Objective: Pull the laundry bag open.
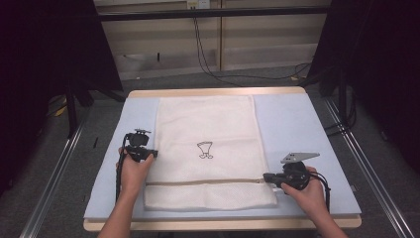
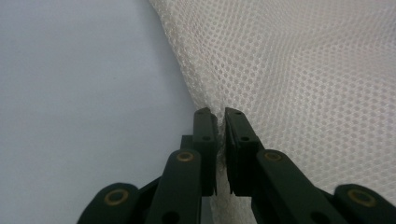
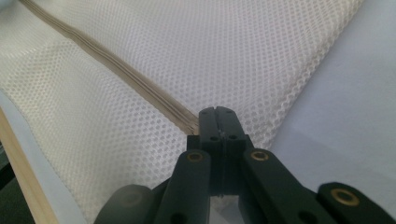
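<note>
Forearms enter the high view from 6 o'clock, and each hand carries one tool. On the desk [image 1: 317,148], covered with a pale blue mat, lies the mesh laundry bag [image 1: 205,148], flat, its long axis running from 6 to 12 o'clock. Its zipper [image 1: 208,182] crosses the near end from 9 to 3 o'clock. At the bag's 9 o'clock edge sits the left tool [image 1: 151,153]; the right tool [image 1: 267,177] sits at the zipper's 3 o'clock end.

Left gripper view: the left tool [image 2: 220,119] is clamped on the bag's edge, with mesh pinched between the jaws.

Right gripper view: the right tool [image 3: 216,116] is pressed together at the zipper [image 3: 107,63] end; what exactly it pinches I cannot tell.
</note>
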Demonstrator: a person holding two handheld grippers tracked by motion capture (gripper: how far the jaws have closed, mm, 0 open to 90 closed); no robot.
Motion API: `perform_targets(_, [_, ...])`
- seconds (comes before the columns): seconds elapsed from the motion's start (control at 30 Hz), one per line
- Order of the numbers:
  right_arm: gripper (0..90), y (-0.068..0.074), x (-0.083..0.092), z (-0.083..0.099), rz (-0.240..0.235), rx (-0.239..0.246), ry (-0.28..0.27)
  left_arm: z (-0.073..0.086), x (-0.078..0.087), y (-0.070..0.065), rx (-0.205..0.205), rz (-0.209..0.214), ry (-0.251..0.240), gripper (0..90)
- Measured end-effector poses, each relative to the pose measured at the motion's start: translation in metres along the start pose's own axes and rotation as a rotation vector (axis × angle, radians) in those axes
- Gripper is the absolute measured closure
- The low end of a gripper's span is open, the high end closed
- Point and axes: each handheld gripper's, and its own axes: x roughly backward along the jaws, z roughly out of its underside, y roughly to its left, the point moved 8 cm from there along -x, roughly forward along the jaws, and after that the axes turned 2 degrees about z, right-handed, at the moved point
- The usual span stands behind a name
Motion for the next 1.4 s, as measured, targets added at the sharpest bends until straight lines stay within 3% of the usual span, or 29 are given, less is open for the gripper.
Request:
perform_targets(0.07, [90.0,0.006,0.001,-0.001,-0.046,-0.025,-0.009,-0.002,0.002,-0.004,0.020,0.008,-0.025,75.8])
perform_targets(0.1, [90.0,0.010,-0.001,-0.002,-0.064,-0.019,-0.011,-0.002,0.005,-0.005,-0.002,0.010,-0.016,72.9])
perform_targets(0.2, [90.0,0.016,-0.008,-0.002,-0.071,0.014,0.003,-0.006,0.010,-0.015,0.010,0.016,-0.053,64.1])
perform_targets(0.23, [90.0,0.018,-0.010,-0.003,-0.073,0.029,0.005,-0.006,0.013,-0.018,-0.015,0.019,-0.042,62.4])
perform_targets(0.3, [90.0,0.017,-0.008,-0.009,-0.047,0.044,-0.014,-0.007,0.016,-0.023,-0.019,0.031,-0.044,62.2])
perform_targets(0.4, [90.0,0.001,0.006,-0.018,0.059,0.080,-0.065,-0.007,0.020,-0.024,-0.022,0.035,-0.043,60.7])
perform_targets(0.47, [90.0,-0.008,0.008,-0.015,0.091,0.080,-0.056,-0.007,0.021,-0.021,-0.010,0.043,-0.039,60.8])
perform_targets(0.53, [90.0,-0.012,0.006,-0.005,0.092,0.080,-0.017,-0.005,0.021,-0.021,0.004,0.044,-0.041,62.8])
perform_targets(0.57, [90.0,-0.012,0.004,-0.001,0.094,0.080,0.010,-0.003,0.021,-0.019,-0.008,0.047,-0.028,63.6])
perform_targets(0.73, [90.0,-0.006,0.000,0.003,0.070,0.099,0.026,0.000,0.020,-0.020,0.006,0.062,-0.036,65.0])
perform_targets(0.8, [90.0,-0.003,-0.002,0.002,0.027,0.070,0.009,0.000,0.019,-0.024,-0.002,0.071,-0.033,65.0])
perform_targets(0.93, [90.0,-0.001,-0.004,-0.001,0.037,0.072,0.004,-0.001,0.017,-0.029,-0.014,0.083,-0.034,64.6])
perform_targets(1.0, [90.0,0.002,-0.003,-0.005,0.012,0.066,-0.021,-0.001,0.015,-0.031,-0.001,0.089,-0.043,63.1])
perform_targets(1.07, [90.0,0.012,-0.003,-0.012,-0.063,0.046,-0.071,0.000,0.014,-0.032,-0.011,0.087,-0.036,61.4])
perform_targets(1.17, [90.0,0.019,-0.014,-0.008,-0.045,0.109,-0.013,0.003,0.011,-0.034,-0.011,0.086,-0.040,59.5])
perform_targets(1.27, [90.0,0.018,-0.016,-0.012,-0.021,0.126,-0.025,0.005,0.012,-0.036,-0.016,0.094,-0.039,58.5])
perform_targets(1.33, [87.1,0.005,-0.007,-0.020,0.061,0.122,-0.066,0.005,0.013,-0.036,-0.014,0.103,-0.036,56.8])
perform_targets(1.4, [74.2,-0.009,-0.004,-0.021,0.131,0.094,-0.068,0.006,0.012,-0.035,-0.021,0.097,-0.037,55.9])
